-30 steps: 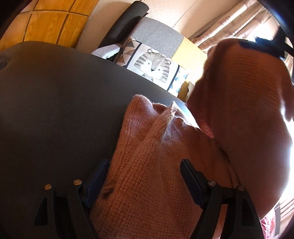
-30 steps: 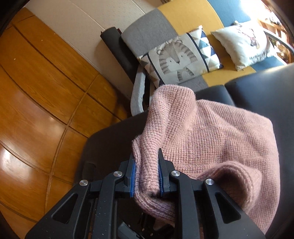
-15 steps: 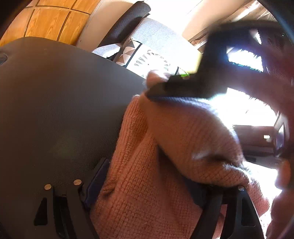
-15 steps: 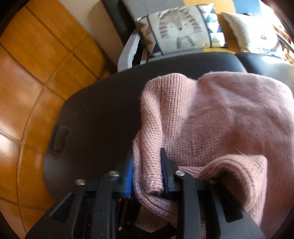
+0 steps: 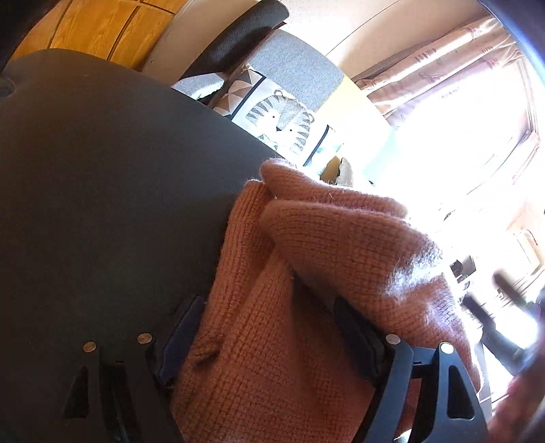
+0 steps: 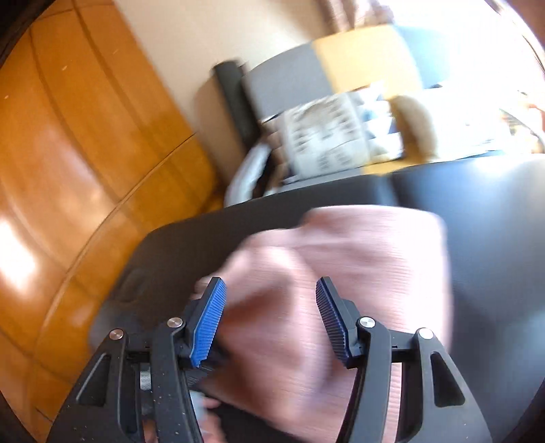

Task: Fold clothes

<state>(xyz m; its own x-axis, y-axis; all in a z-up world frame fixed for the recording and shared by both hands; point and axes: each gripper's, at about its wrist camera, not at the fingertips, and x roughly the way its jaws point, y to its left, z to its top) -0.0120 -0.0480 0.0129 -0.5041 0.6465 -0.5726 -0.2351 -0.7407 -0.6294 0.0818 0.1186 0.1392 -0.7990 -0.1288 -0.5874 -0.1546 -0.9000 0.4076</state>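
Released since a second ago: right gripper (image 6: pixel 269 320) has let go of the pink knitted sweater (image 5: pixel 306 306); its fingers are opening, cloth below but unpinched. Sweater lies bunched on the dark grey table (image 5: pixel 102 187). Left gripper (image 5: pixel 262 344) fingers stand wide astride the near edge, not visibly clamping. Garment's long axis runs away from both grippers; left is nearer.

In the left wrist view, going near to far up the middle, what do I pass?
Left gripper → pink sweater → black table edge → tiger cushion → grey sofa back → wall.
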